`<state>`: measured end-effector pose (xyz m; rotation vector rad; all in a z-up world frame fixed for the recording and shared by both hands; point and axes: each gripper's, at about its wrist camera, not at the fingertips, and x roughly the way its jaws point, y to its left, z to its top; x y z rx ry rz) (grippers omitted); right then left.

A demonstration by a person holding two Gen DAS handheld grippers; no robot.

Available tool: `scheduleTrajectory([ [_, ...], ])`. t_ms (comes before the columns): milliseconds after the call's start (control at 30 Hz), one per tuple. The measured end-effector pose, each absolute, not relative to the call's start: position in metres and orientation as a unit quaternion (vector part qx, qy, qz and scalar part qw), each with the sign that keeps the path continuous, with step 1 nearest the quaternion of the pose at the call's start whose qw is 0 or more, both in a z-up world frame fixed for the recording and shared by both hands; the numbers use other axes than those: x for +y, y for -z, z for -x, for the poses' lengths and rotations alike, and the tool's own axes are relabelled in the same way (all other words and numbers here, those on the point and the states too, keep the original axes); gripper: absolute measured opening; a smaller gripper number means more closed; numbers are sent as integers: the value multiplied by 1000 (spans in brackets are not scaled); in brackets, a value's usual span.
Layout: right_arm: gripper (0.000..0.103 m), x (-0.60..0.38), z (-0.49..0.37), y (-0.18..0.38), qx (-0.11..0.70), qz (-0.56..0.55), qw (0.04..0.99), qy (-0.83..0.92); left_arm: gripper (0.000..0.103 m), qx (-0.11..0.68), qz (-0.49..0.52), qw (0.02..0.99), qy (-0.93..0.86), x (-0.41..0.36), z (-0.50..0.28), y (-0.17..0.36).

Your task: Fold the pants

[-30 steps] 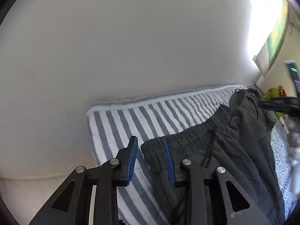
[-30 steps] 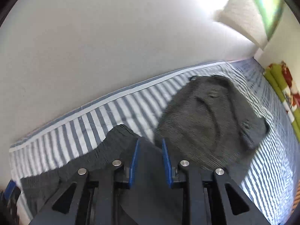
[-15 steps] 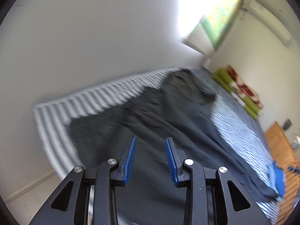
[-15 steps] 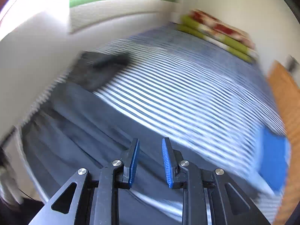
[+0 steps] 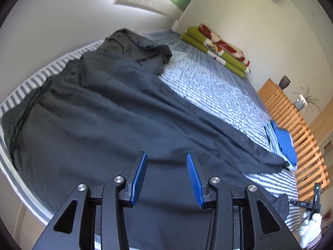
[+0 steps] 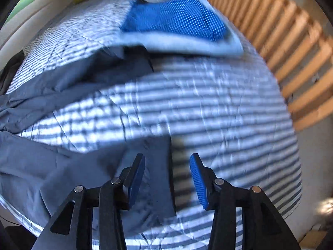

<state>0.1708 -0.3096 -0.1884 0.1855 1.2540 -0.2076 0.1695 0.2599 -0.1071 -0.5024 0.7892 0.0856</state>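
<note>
Dark grey pants (image 5: 108, 112) lie spread lengthwise on the striped bed (image 5: 218, 83), waistband at the left and legs running off to the right. My left gripper (image 5: 165, 154) hovers over the upper part of the pants near the bed's front edge. Its jaws are opening and the pads touch no cloth. In the right wrist view, one pant leg (image 6: 87, 166) ends in a hem just below my right gripper (image 6: 167, 156). Those jaws are also opening, with the hem's edge under the gap but not pinched. The other leg (image 6: 83, 79) lies farther back.
A second dark grey garment (image 5: 137, 48) is bunched at the far end by the wall. Folded blue clothes (image 6: 177, 18) sit beyond the leg ends, next to a wooden slatted frame (image 6: 291, 41). A folded green and red blanket (image 5: 218, 48) lies along the far wall.
Both views swung from the waistband by the wall toward the leg end. The right gripper travelled along the pants to a leg hem. Both pairs of jaws stand wider.
</note>
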Motion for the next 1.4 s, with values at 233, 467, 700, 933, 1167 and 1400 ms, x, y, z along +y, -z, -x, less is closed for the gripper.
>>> scheduleTrajectory([
  [233,27,-279,-141,208,594,-61,799,63,43,403,237,883,-46,253,-157,112],
  [467,16,-297,-101,165,585,-60,806,71,43,403,215,889,-37,246,-164,100],
  [700,55,-294,-143,110,468,3,881,64,43,430,190,883,7,203,-203,104],
  [933,58,-267,-257,132,448,91,888,38,44,466,67,876,108,93,-265,105],
  [1167,63,-250,-298,160,445,185,876,-4,47,500,-103,831,221,-39,-324,141],
  [1400,20,-256,-319,161,445,166,880,-24,47,507,-154,819,222,-83,-362,173],
])
